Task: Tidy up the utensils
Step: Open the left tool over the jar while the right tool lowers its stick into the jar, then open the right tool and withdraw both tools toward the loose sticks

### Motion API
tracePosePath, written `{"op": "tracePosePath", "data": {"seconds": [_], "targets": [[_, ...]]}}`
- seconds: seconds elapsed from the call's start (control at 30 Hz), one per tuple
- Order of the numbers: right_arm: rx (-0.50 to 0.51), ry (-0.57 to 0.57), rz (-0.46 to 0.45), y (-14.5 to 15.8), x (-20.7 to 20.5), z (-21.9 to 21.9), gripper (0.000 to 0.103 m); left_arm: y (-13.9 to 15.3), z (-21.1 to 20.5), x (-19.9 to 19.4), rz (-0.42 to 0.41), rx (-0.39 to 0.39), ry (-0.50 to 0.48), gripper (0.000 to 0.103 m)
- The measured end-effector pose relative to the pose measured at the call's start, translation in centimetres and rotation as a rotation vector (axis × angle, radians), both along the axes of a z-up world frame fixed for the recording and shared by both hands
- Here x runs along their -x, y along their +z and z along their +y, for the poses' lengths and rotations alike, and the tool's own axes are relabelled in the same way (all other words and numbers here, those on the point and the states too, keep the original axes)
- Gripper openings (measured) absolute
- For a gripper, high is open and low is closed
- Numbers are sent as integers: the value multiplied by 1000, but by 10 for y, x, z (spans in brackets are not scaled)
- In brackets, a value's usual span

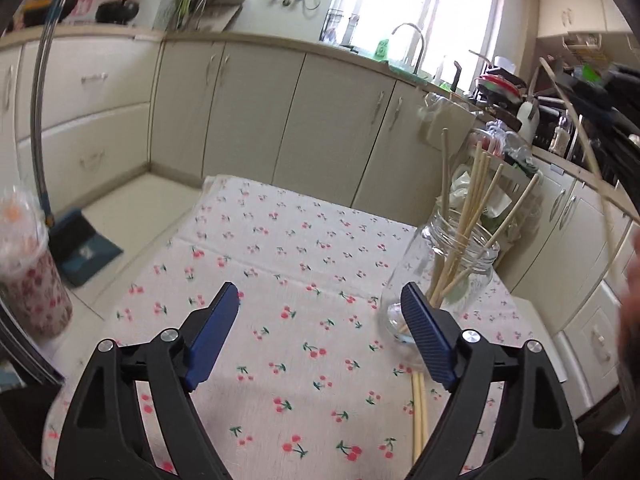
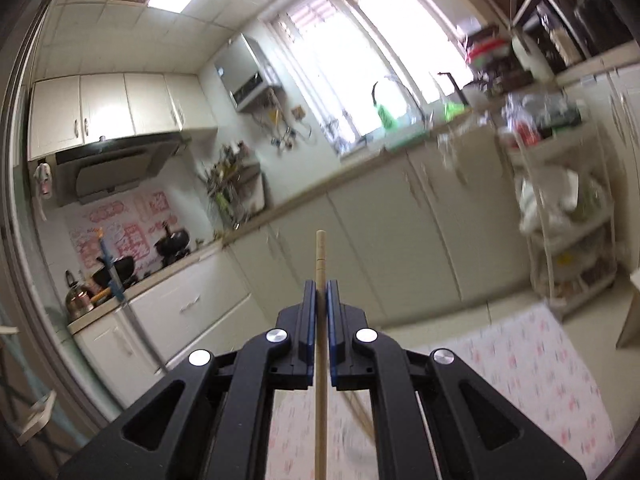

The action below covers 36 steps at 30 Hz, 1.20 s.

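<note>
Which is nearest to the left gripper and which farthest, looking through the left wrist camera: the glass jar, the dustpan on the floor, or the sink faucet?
From the left gripper:
1. Glass jar, on the tablecloth beside the right-hand finger, chopsticks standing in it.
2. Dustpan, on the floor to the left, past the table edge.
3. Faucet, on the far counter below the window.

My left gripper [image 1: 320, 320] has matte black plastic arms with triangular cut-outs, and round silver screws sit at each pivot. Its fingers [image 1: 428, 336] are dark blue, flat slabs with a fine ribbed texture on the inner faces. My right gripper [image 2: 320, 294] is built the same: black linkages, four silver screws, blue pads [image 2: 308, 312]. A blurred patch of skin-toned hand [image 1: 630, 300] shows at the left view's right edge.
</note>
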State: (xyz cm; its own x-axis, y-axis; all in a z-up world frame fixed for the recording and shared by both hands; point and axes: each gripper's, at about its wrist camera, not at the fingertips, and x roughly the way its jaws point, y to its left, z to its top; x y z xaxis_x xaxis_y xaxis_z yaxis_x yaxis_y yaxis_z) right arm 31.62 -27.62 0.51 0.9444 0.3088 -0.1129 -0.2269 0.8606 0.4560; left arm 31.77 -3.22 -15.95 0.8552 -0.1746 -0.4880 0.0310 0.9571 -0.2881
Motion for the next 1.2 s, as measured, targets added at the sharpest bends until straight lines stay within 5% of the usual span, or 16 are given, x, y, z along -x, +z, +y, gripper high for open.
{"op": "tracePosePath", "data": {"seconds": [0.33, 0.7, 0.8, 0.93, 1.03, 1.2], "targets": [[74, -235, -73, -17, -58, 22, 6, -9, 11, -11, 32, 91, 9, 84], [186, -173, 13, -53, -50, 42, 7, -15, 16, -18, 57, 135, 14, 85], [213, -139, 41, -55, -37, 41, 29, -16, 15, -19, 65, 133, 14, 85], [245, -117, 65, -48, -2, 31, 35, -13, 8, -15, 81, 100, -15, 85], [255, -90, 176, -58, 30, 19, 37, -10, 2, -11, 112, 63, -42, 85], [319, 3, 481, -124, 67, 22, 36, -17, -9, -11, 202, 6, -76, 86]]}}
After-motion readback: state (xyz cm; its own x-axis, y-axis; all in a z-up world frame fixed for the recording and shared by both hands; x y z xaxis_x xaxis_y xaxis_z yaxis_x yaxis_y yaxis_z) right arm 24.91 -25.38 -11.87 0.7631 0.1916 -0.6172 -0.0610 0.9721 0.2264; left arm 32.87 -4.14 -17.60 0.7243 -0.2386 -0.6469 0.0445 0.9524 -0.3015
